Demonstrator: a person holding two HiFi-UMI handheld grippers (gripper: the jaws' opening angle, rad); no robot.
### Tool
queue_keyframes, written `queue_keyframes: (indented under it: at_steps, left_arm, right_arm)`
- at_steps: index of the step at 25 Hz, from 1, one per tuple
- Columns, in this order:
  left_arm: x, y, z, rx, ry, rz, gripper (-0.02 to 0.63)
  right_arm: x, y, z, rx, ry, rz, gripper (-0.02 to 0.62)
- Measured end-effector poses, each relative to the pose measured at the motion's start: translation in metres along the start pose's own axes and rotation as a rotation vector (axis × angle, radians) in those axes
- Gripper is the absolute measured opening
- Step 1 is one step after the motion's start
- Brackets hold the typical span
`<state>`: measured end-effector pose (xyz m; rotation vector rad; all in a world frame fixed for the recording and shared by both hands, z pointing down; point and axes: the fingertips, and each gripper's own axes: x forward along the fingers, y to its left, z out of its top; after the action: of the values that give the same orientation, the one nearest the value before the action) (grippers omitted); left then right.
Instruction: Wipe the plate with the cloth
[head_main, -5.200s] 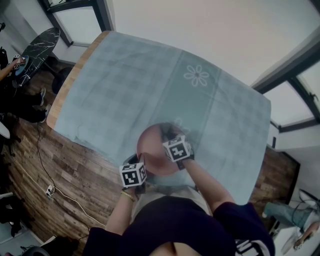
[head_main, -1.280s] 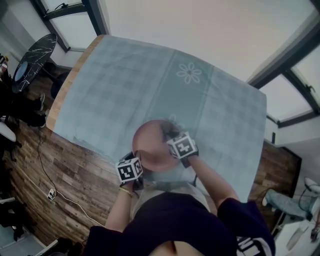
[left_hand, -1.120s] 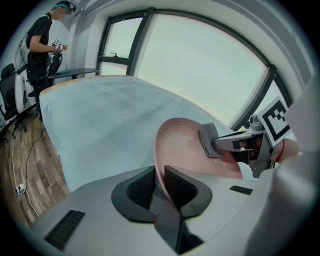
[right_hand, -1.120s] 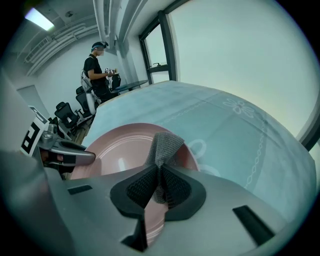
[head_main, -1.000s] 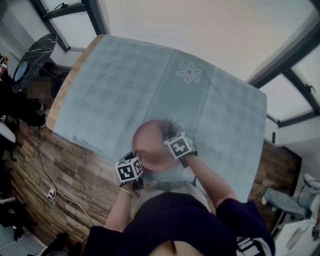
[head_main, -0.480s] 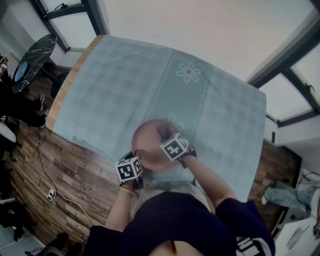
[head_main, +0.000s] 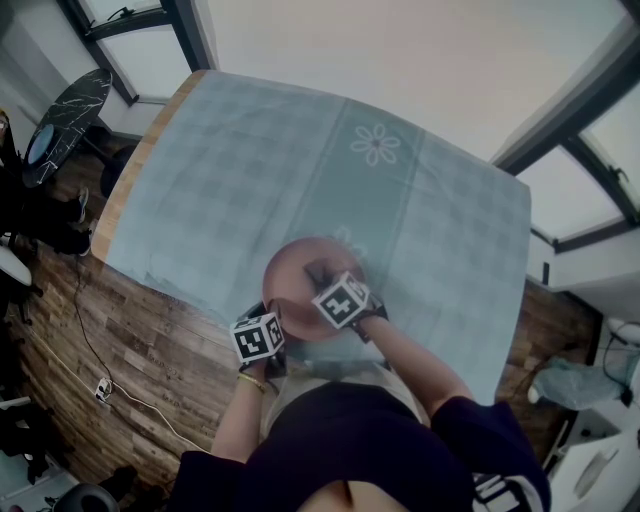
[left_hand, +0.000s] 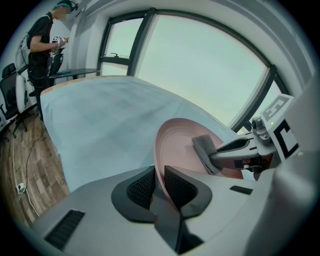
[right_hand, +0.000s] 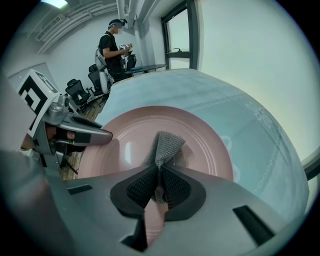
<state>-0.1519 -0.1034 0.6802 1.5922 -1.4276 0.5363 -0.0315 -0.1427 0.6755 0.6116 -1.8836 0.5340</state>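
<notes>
Surface: a table draped in a pale blue-green checked tablecloth (head_main: 240, 170) with a white flower motif (head_main: 377, 146) at the far side; a strip of the table's bare wooden edge (head_main: 125, 195) shows along the left.

Task item: a round pink ceramic plate (head_main: 300, 280) sits at the near edge of the table, in front of the person. Whether it rests on the tablecloth or is lifted cannot be told.

Left gripper (left_hand: 159, 172): jaws narrow, clamped on the plate's near-left rim.

Right gripper (right_hand: 160, 172): jaws pinched tight on a small grey knitted cloth (right_hand: 165, 144), whose free end lies against the inner face of the plate, near its centre.

Room: brown wooden plank floor (head_main: 140, 350) with a thin cable (head_main: 85, 335) trailing across it; dark-framed windows (head_main: 150, 45); a round dark marble-patterned side table (head_main: 72, 98) at far left. A second person (right_hand: 114, 46) stands beyond the table's far end, beside black office chairs (right_hand: 79, 90).
</notes>
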Motion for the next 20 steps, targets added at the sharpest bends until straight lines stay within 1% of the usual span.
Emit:
queue_keyframes:
  at_steps: [12, 20]
  left_arm:
    - [0.0, 0.0, 0.001, -0.004, -0.003, -0.003, 0.069]
    - [0.001, 0.001, -0.001, -0.006, -0.001, -0.002, 0.069]
  right_arm:
    - [-0.003, 0.037, 0.007, -0.092, -0.008, 0.068, 0.032]
    - [-0.004, 0.054, 0.004, -0.132, 0.002, 0.086, 0.032]
